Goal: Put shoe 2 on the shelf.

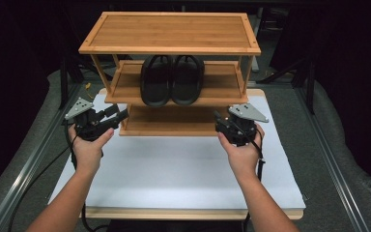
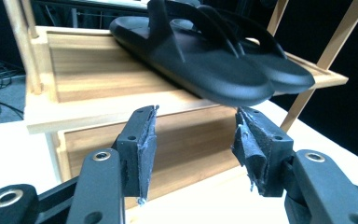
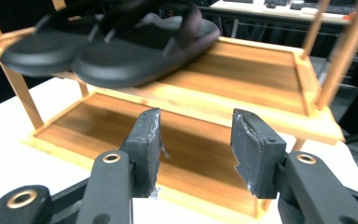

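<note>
- I am holding two grippers at a white table (image 1: 174, 169), one on each side of a three-level wooden shoe rack (image 1: 170, 31) that is standing at the far end.
- A pair of black sandals (image 1: 172, 79) is lying side by side on the middle shelf (image 1: 125, 84), toes pointing toward me and jutting a little past the shelf's front edge.
- My left gripper (image 1: 123, 115) is hovering near the rack's left front corner, by the bottom shelf (image 1: 174, 123). Its jaws are standing wide apart with nothing between them.
- My right gripper (image 1: 218, 118) is hovering near the rack's right front, also by the bottom shelf. Its jaws are likewise wide and empty.
- In the left gripper view, the nearer sandal's toe (image 2: 242, 91) is sitting just above and between the jaws, not touching them.
- In the right gripper view, the sandals (image 3: 121, 51) are appearing slightly blurred, up and to the left of the jaws.
- To do this reach well, I judge I should be raising each gripper to the middle shelf and closing on one sandal's overhanging toe, where the sole is thick.
- I should be keeping the jaws clear of the shelf's raised lip and the rack's slim posts (image 2: 25, 51).
- The sandals are looking smooth, matte and rounded, with thick soles and thong straps; they are probably soft foam or rubber, so a firm, centred pinch would be wise.
</note>
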{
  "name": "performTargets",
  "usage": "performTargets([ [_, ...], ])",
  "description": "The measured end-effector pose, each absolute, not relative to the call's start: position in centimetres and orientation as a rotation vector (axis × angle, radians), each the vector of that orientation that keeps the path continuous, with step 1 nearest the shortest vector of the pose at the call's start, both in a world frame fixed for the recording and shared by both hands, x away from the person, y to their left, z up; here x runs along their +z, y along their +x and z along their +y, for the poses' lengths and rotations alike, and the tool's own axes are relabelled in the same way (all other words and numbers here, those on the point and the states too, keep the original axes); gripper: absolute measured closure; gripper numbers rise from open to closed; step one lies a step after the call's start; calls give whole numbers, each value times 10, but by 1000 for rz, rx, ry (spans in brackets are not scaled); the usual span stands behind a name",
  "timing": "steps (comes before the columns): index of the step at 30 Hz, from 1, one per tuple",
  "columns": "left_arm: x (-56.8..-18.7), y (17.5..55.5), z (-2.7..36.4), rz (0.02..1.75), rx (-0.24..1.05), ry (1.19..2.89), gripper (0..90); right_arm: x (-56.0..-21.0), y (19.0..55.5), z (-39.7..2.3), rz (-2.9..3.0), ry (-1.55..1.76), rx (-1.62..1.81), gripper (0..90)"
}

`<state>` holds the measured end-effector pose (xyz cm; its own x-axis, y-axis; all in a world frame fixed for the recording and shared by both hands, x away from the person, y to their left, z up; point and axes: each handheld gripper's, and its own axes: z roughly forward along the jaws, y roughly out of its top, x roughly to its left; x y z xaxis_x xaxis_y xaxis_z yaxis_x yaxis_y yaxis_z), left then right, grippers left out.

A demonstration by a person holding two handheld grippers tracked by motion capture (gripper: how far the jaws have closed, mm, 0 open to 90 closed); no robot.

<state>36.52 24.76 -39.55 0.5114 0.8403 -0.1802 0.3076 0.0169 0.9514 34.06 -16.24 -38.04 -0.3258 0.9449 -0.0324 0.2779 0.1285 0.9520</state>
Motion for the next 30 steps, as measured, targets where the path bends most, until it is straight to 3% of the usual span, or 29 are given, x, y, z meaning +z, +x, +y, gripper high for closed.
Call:
performTargets([
  [30,-453,322,286,1098,554,1607,448,-443,278,-218,1698,1281,1195,507],
])
